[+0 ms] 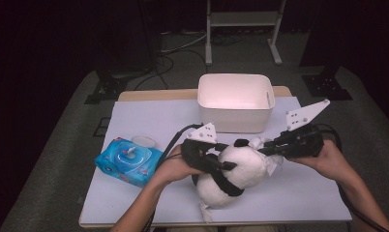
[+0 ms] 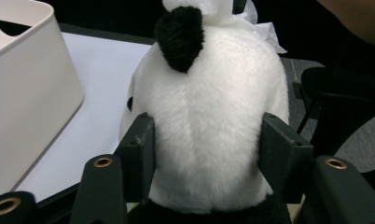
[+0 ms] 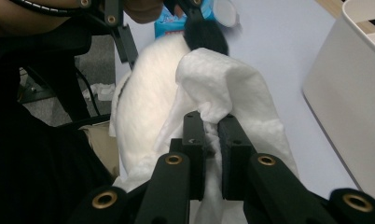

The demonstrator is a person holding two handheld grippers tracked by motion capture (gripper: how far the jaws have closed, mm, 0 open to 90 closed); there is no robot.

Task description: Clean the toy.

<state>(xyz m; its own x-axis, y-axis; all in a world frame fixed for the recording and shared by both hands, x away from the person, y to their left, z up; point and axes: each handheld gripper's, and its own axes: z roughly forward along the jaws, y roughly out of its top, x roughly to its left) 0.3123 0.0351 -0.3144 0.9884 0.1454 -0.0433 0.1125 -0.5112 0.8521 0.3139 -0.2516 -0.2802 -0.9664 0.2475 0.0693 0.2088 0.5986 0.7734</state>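
Big flat table under a pale, smooth sheet, and at twelve o'clock a rounded-corner white plastic bin, matte, with a slot handle in its side. Dead centre, tipping toward six, lies the plush panda: fat, fuzzy white body, black furry ear and band. The left claw comes in from nine o'clock and its flat black pads are clamped on the panda's soft flanks, the pile bulging between them. From three o'clock the right claw has its pads pinched together on a crumpled white wipe, thin and creased, draped against the panda's head. At nine o'clock sits a glossy blue wipes pack, its round lid flipped open.
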